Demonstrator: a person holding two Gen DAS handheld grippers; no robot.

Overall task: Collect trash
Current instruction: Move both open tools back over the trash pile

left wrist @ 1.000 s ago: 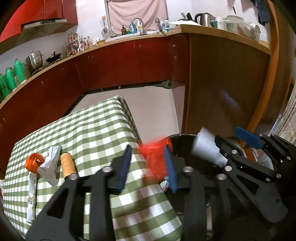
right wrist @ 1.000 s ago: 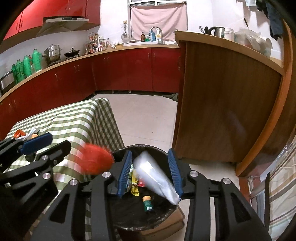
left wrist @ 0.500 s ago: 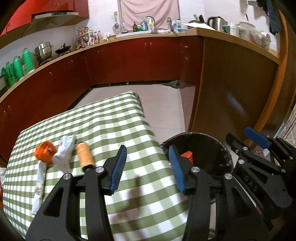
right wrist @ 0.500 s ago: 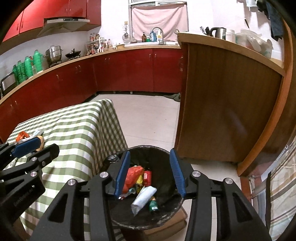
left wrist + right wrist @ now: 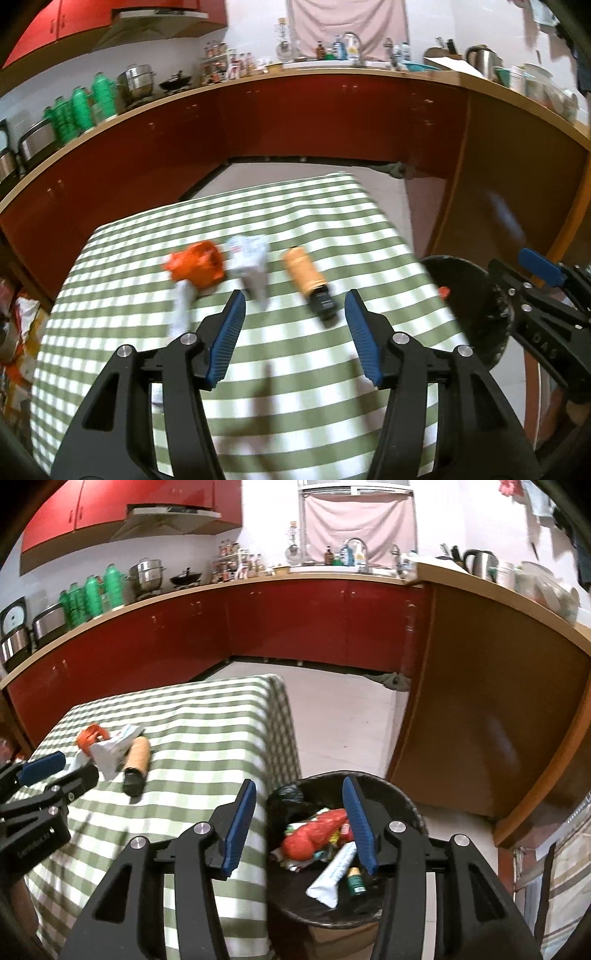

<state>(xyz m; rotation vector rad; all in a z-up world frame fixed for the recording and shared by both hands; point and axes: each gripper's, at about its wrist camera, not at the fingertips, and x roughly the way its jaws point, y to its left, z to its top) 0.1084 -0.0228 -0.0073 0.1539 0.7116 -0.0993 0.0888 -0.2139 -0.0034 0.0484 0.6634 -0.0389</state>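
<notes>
Red kitchen (image 5: 295,627), checked tablecloth (image 5: 258,369), bin (image 5: 399,797) beside

Checked cloth (image 5: 295,387) covers the desk; glossy red cabinets (image 5: 295,624); crumpled white paper (image 5: 251,262); matt black plastic bin liner (image 5: 399,805).

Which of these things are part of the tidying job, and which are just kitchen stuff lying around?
Part of the job:
- orange wrapper
- crumpled white packet
- orange bottle
- black bin, already holding trash
- left gripper and right gripper, both open and empty

Just lying about:
- green bottles
- steel pot
- kettle
</notes>
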